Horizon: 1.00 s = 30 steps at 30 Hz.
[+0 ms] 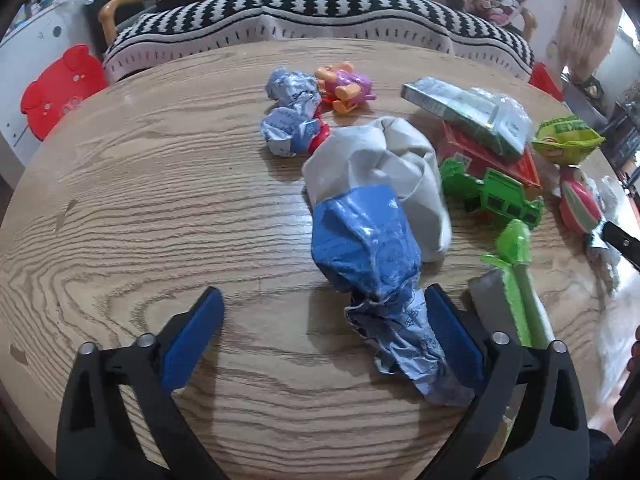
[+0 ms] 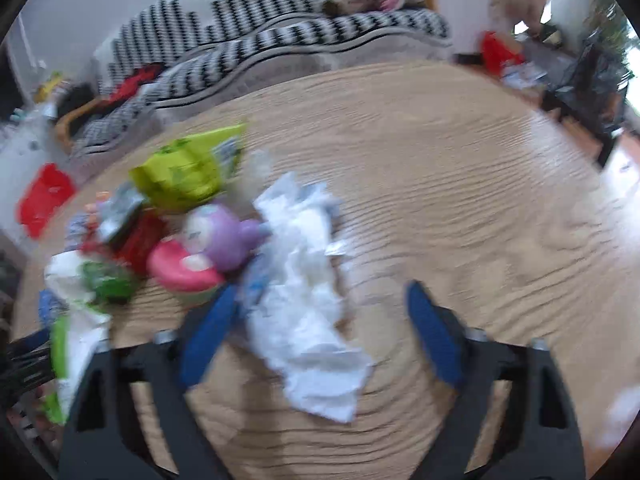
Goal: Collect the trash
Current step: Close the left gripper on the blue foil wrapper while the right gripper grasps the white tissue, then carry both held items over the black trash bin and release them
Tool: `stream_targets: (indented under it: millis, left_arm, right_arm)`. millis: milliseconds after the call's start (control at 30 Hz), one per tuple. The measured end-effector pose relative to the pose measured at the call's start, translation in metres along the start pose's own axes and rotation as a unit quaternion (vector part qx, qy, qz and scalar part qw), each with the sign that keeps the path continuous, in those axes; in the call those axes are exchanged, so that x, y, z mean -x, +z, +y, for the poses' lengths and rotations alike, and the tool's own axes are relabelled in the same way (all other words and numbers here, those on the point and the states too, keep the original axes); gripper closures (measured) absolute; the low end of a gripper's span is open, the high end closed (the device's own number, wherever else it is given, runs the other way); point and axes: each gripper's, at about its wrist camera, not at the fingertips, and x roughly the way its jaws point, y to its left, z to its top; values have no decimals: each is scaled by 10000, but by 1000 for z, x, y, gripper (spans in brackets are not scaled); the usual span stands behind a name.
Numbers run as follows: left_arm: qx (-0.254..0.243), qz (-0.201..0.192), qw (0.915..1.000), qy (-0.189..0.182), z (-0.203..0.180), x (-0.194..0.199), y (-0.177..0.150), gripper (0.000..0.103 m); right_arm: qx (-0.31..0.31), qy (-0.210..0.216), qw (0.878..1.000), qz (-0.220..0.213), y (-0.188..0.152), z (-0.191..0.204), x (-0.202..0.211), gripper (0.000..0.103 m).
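Both grippers hung low over the wooden surface [image 1: 120,200] w/ jaws spread wide, gripping nothing. The left gripper [image 1: 324,304] was lined up on a crumpled blue-and-silver wrapper [image 1: 372,264]: the wrapper's silver tail lay between the jaws, right up against the right-side pad and well apart from the other, so the spread looked set to take the bunched tail rather than the fat blue body. That wrapper leaned on a grey crumpled paper ball [image 1: 384,168] just behind it, prob. why it sat propped up and not flat. Farther back lay two small blue-silver wrapper balls [image 1: 290,108], touching a pink-and-orange toy figure [image 1: 346,84]; to the right a green box in clear plastic [image 1: 464,112] was stacked on a red box [image 1: 496,160], w/ a green toy truck [image 1: 496,196] beside them. The right-wrist view was blurred; the right gripper [image 2: 320,312] straddled a white crumpled tissue [image 2: 308,300], which lay flat on the surface, closer to the left-side pad, its upper end next to a purple-and-pink toy [image 2: 216,248]. A lime-green snack bag [image 2: 188,172] sat beyond. Judging by layout, toys and trash were mixed, so each gripper approached from the near, bare side, where a wrapper end stuck out away from the toys. No bin was in either view.
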Motion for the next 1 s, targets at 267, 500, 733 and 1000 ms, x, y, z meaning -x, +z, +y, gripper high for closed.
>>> stream_targets:
  millis: [267,500,733,1000]
  left_arm:
    - [87,-270,9985,-466,12,19,7,80]
    - [312,-703,9954,-577,25,44,4,80]
    - [433,-698,9951,-553,37,47,5,80]
    - [436,-595,9954,-612,39,43,6,79]
  right_arm:
    - [4,14,9998,-218,0,5,18,79]
    - [-169,44,9976,-672,-1,3,39,84]
    - [-215,-72,9950,-969,0,1,54,85]
    - [-327,-476,9971,-493,-1,-10,32,74]
